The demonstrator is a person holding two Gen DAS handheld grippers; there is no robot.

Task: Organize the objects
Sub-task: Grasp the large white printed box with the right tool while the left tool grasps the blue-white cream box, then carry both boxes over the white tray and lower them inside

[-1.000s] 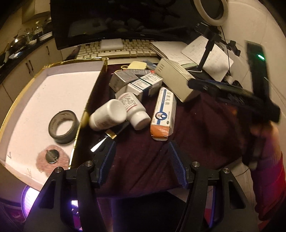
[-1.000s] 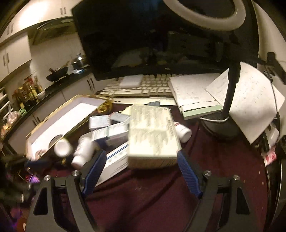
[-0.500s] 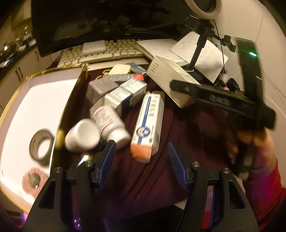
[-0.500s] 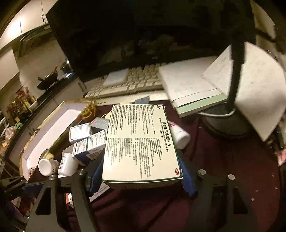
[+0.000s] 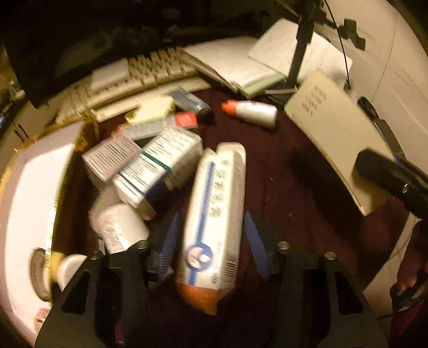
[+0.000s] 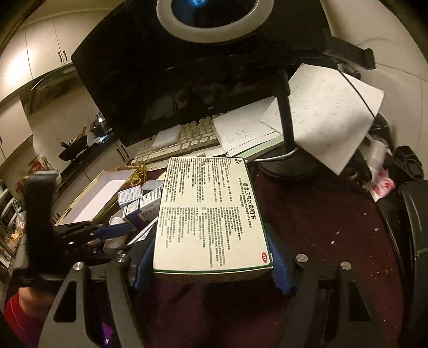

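A: Entry, task items first. The right gripper (image 6: 214,263) pinches one large flat box (image 6: 212,218) across its width, blue pads against both long sides. Pale top face, dense printed text, thin green border, red oval mark at one near corner. It is held above the maroon cloth (image 6: 315,214), in front of the keyboard (image 6: 184,140).

B: And the left?

A: The left gripper (image 5: 208,245) is spread, one long carton (image 5: 216,214) lying between its fingers on the cloth; whether the pads touch it I cannot tell. The carton is white with a blue stripe, a round blue logo and an orange near end.

B: Count of the rest?

A: Blurred view, so a cautious tally. Left of the long carton: two stacked cartons (image 5: 157,163) with barcode print, and two white bottles (image 5: 119,229), one showing only its cap. Beyond the carton: one small white bottle with a red cap (image 5: 250,112), lying on its side. Farther left of the carton: one gold-rimmed tray (image 5: 34,187), white inside.

B: Background?

A: One dark monitor (image 6: 171,80) behind the keyboard, one ring light (image 6: 214,20) above it.
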